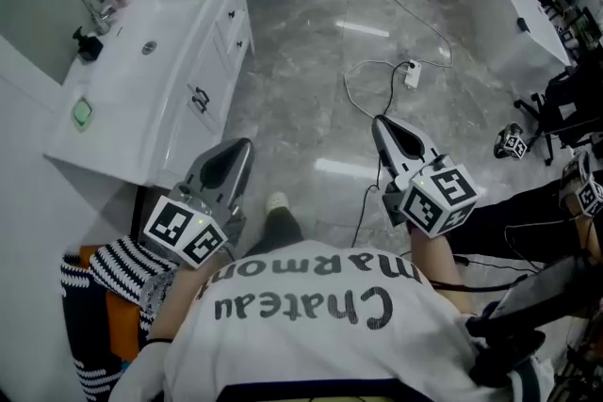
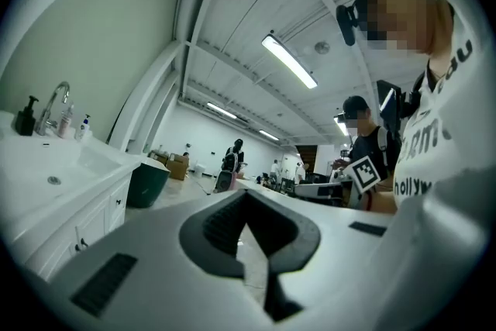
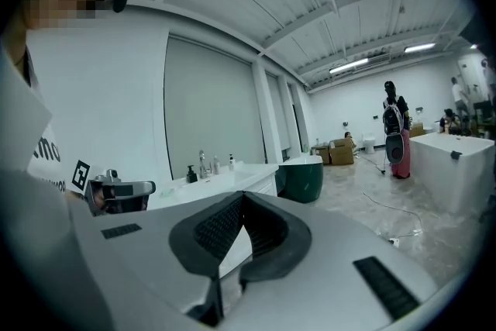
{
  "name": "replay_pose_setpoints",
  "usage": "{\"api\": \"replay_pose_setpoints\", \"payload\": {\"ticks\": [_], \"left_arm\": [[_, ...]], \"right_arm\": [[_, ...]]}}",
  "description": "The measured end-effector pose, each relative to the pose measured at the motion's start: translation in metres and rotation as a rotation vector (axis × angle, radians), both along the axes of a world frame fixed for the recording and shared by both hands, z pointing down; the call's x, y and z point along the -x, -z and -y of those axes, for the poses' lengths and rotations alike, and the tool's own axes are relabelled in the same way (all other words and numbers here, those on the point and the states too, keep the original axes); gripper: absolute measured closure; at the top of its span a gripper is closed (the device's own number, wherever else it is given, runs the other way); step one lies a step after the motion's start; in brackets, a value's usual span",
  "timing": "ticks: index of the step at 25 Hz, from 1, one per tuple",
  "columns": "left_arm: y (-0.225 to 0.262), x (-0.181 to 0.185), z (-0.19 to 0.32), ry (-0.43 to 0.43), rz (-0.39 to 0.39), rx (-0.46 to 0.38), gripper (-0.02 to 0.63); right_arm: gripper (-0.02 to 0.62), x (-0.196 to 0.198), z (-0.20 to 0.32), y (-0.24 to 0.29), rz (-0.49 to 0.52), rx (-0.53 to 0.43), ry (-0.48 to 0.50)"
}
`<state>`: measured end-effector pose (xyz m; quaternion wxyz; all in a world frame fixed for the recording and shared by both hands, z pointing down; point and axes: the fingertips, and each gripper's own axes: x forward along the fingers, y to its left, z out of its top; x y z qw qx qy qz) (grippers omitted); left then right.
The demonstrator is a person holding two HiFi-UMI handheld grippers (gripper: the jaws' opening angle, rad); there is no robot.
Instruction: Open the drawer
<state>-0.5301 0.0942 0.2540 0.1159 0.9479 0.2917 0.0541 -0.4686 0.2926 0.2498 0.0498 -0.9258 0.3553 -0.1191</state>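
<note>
While the person stands on the grey marble-look floor [image 1: 311, 89] with both tools held out at chest height, none of the job is done. As far as I can see, every drawer front on the long white vanity cabinet [image 1: 141, 122] sits flush and closed. The nearest white drawer with the dark metal pull [image 1: 201, 99] lies ahead and to the person's left, below the countertop basin and the chrome tap [image 1: 94, 7]. Two more dark pulls show farther along the same face, and I can't say which drawer is meant.

The left gripper [image 1: 242, 148], a grey two-jaw tool with a marker cube, has its jaws pressed together with nothing between them. Its tip is near the cabinet's corner but apart from it. The right gripper [image 1: 379, 123] is likewise closed and empty, out over open floor and well apart from the cabinet.

By my reckoning the whole task is left — bring one gripper up to a pull, part its jaws, close on the pull and draw the drawer out. A white cable and plug strip [image 1: 412, 72] trails across the floor beyond the right gripper — not between the person and the cabinet.
</note>
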Motion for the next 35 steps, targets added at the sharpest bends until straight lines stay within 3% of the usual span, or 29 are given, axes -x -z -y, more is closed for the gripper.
{"api": "replay_pose_setpoints", "payload": {"ticks": [14,28,35], "left_arm": [[0.012,-0.173,0.082,-0.034,0.032,-0.011,0.6],[-0.009,-0.251,0.114,0.011,0.064,0.029,0.6],[-0.021,-0.311,0.12,0.085,0.092,0.038,0.6]], "right_arm": [[0.588,-0.163,0.073,0.017,-0.008,-0.002,-0.043],[0.586,-0.252,0.118,0.002,-0.011,-0.01,0.008],[0.588,-0.329,0.13,-0.014,0.005,-0.026,0.091]]}}
